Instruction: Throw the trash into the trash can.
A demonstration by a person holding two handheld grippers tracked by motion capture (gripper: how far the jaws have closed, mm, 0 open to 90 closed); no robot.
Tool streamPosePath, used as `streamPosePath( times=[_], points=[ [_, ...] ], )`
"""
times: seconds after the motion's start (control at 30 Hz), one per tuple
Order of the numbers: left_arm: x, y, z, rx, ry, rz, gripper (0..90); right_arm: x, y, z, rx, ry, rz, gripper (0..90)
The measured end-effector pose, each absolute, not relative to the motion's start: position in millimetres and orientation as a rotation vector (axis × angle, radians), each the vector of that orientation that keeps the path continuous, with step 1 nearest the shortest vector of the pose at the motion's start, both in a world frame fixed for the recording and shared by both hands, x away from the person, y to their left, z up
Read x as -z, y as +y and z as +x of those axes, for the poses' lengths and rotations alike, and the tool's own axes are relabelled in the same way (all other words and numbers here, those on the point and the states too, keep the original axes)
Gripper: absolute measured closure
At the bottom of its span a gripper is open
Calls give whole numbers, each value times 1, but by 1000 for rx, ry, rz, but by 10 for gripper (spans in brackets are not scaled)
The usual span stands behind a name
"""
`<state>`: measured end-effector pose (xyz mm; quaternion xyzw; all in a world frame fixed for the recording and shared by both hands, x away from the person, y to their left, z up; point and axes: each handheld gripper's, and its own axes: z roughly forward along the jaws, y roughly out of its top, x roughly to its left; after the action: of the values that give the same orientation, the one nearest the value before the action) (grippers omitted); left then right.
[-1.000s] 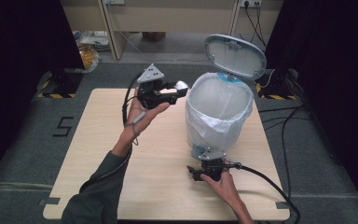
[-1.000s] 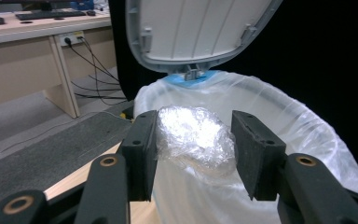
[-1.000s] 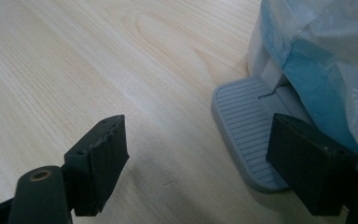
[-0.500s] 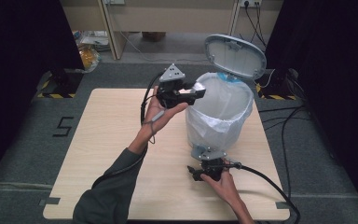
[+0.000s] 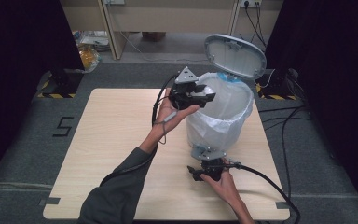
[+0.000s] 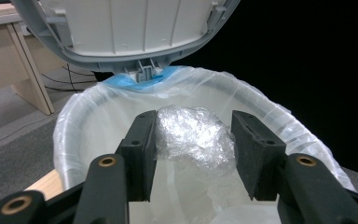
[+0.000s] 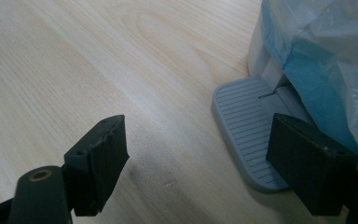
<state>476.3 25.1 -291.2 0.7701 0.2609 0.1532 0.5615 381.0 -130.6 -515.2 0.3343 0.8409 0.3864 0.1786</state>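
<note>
A white pedal bin (image 5: 221,116) lined with a clear bag stands on the wooden table (image 5: 112,126), its grey lid (image 5: 235,56) raised. My left gripper (image 5: 209,93) hangs over the bin's near-left rim, shut on a crumpled wad of clear plastic (image 6: 193,135). In the left gripper view the wad sits between the pads (image 6: 144,149) above the bag-lined mouth (image 6: 88,116). My right gripper (image 5: 208,159) lies low on the table at the bin's foot. Its jaws stand apart with nothing between them (image 7: 198,154), and one jaw rests on the grey ribbed pedal (image 7: 244,121).
Black cables (image 5: 270,179) trail from both grippers across the table and floor. Wooden furniture (image 5: 168,18) stands behind the table. Bare tabletop stretches left of the bin. Dark curtains close off both sides.
My left gripper has carried the plastic wad to the right, from beside the bin to over its open mouth. The right gripper has stayed at the pedal and the lid has stayed up.
</note>
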Motion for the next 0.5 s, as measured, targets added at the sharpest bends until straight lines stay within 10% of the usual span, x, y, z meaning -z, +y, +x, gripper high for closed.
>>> streamPosePath(
  times=[0.5],
  points=[
    [288, 29, 475, -349, 625, 1789, 389, 515, -131, 381, -1094, 2381, 947, 202]
  ],
)
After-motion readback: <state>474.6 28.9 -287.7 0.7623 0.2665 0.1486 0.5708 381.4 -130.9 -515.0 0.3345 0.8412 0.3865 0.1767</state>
